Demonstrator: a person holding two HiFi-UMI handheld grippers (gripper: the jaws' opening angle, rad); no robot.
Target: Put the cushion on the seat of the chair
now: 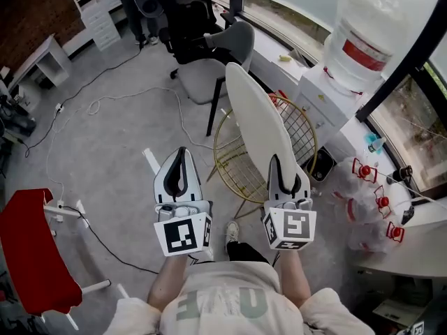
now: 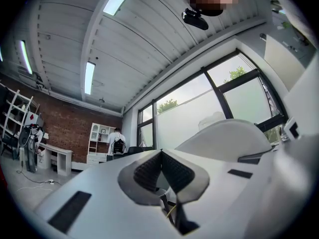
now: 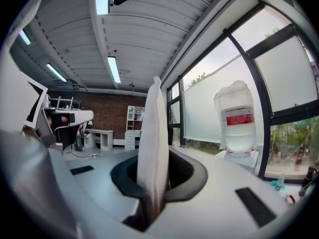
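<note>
Cushions: one, white cushion (image 1: pixel 253 114), standing on edge at frame centre, over the wire seat.
Right gripper (image 1: pixel 283 173): jaws clenched on the cushion's near edge.
Left gripper (image 1: pixel 182 153): jaws pressed together, empty, left of the cushion.
Chairs: one gold wire chair (image 1: pixel 302 132); one grey office chair (image 1: pixel 202 75), upper centre; one red chair (image 1: pixel 31 257), lower left.
Water bottles: one large water bottle (image 1: pixel 363 37), upper right.

The cushion (image 1: pixel 255 121) stands on edge in the right claw (image 1: pixel 283 173), above the chair (image 1: pixel 302 128) and not on its seat, with the left claw (image 1: pixel 180 160) apart to its left. An office chair (image 1: pixel 209 75) stands behind the chair, and a water jug (image 1: pixel 360 40) to its right.
</note>
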